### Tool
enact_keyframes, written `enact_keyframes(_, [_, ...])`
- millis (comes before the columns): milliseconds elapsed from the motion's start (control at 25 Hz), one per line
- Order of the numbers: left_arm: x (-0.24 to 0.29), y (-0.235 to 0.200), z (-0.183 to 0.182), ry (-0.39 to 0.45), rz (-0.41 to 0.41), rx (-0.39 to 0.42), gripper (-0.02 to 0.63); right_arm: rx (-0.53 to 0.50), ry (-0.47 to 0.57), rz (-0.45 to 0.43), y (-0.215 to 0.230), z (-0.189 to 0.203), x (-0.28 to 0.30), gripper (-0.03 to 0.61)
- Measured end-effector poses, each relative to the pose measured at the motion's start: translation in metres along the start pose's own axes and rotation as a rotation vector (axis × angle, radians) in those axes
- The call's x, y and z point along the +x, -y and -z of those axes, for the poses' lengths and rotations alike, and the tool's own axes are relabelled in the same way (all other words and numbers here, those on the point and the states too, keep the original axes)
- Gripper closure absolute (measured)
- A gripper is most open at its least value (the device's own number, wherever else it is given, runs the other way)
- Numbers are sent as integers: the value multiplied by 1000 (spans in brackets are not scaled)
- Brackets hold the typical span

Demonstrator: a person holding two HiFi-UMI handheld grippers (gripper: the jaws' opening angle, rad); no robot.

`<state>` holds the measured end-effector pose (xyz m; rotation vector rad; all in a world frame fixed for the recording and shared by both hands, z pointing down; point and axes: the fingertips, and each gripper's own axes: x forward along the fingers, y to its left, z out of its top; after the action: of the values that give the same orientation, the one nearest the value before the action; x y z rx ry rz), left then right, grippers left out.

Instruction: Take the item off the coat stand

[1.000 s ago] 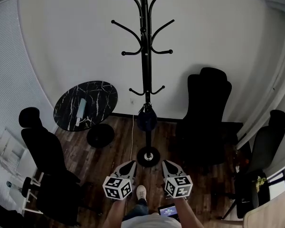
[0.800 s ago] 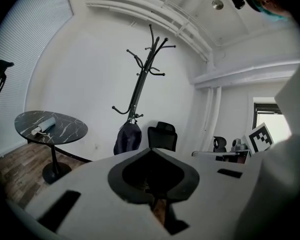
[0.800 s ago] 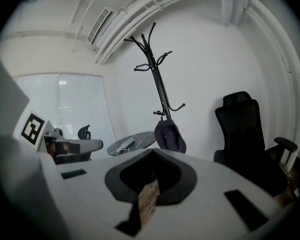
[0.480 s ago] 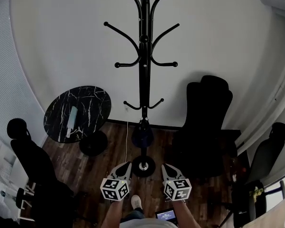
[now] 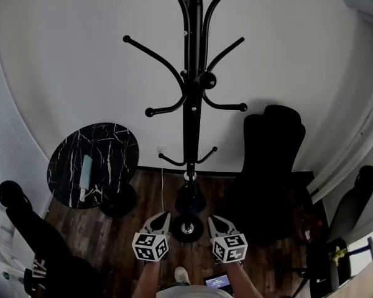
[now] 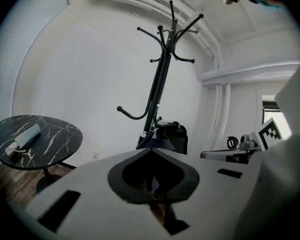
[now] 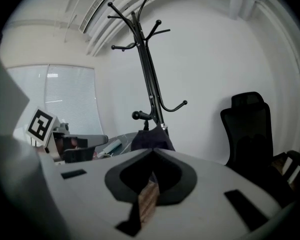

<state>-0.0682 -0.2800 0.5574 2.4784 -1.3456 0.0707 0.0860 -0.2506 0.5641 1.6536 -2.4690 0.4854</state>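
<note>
A black coat stand (image 5: 191, 123) rises in front of the white wall, its round base (image 5: 187, 228) on the wood floor. A dark item (image 5: 191, 198) hangs low on the pole, under the lowest hooks. It also shows as a dark cloth shape in the left gripper view (image 6: 158, 142) and in the right gripper view (image 7: 151, 139). My left gripper (image 5: 164, 216) and right gripper (image 5: 213, 219) are held low, on either side of the base and short of the item. Both are shut with nothing between the jaws.
A round black marble table (image 5: 112, 148) stands left of the stand with a pale rolled object (image 5: 85, 177) on it. A black office chair (image 5: 270, 166) is to the right, another (image 5: 22, 219) at the lower left, a third (image 5: 357, 197) at the far right.
The head view has come closer to the stand, which now looks larger and runs off the top edge. Both grippers keep their place at the bottom, still shut.
</note>
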Motion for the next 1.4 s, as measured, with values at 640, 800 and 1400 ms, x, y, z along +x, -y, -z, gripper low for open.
enact_keyframes(640, [30, -25, 27, -44, 88, 5, 592, -45, -77, 117, 15, 28, 32, 565])
enact_keyframes(800, [35, -28, 28, -45, 77, 1, 592, -53, -91, 107, 16, 32, 38, 566])
enact_keyframes(1400, [64, -30, 57, -189, 153, -19, 488, -93, -140, 114, 32, 36, 71, 535])
